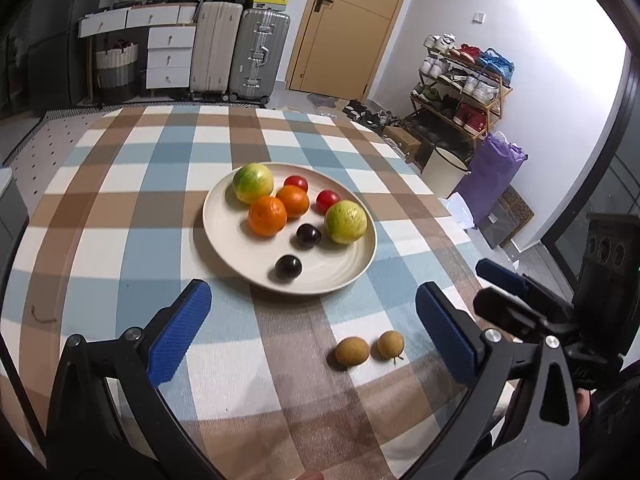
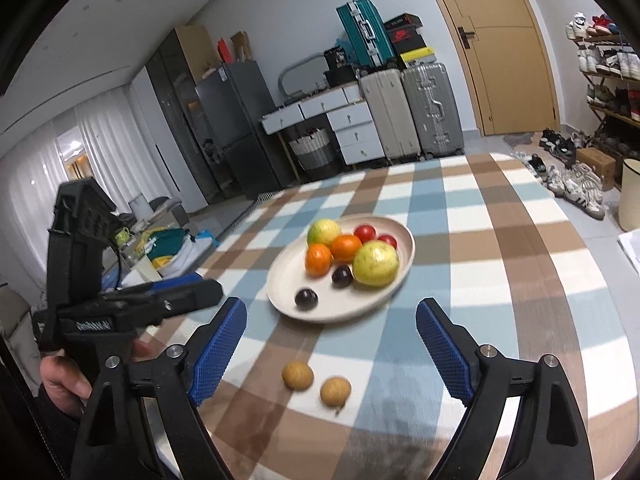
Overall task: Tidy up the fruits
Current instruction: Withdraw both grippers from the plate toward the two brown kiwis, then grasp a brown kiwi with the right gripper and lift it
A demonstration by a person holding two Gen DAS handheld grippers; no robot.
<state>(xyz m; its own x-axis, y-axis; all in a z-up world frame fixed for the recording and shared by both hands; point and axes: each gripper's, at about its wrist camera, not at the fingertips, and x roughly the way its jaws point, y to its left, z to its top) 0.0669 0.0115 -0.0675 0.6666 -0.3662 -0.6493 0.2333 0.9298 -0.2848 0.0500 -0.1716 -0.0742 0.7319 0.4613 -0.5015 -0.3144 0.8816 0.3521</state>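
Both grippers hover over the checked table (image 1: pixel 120 200) with jaws spread wide and nothing between them: the left gripper (image 1: pixel 312 320) sits near the front edge, the right gripper (image 2: pixel 330 324) just to its right. Out on the cloth, nearer than the plate (image 1: pixel 224 236), lie two small brown fruits side by side, the left brown fruit (image 1: pixel 352 351) and the right brown fruit (image 1: pixel 391 345), close together but seemingly not quite touching. On the plate already: two green-yellow citrus (image 1: pixel 253 183), two oranges (image 1: pixel 267 216), two red tomatoes (image 1: pixel 296 183) and two dark plums (image 1: pixel 288 267). So the loose brown pair looks like the job remaining. They appear light and small, with a thin, brittle-looking shell and a round shape that will likely roll or squirt out if pinched off-centre. Best bet is to straddle one across its widest middle, pads low to the cloth, and close gently; a hard squeeze could crack it.
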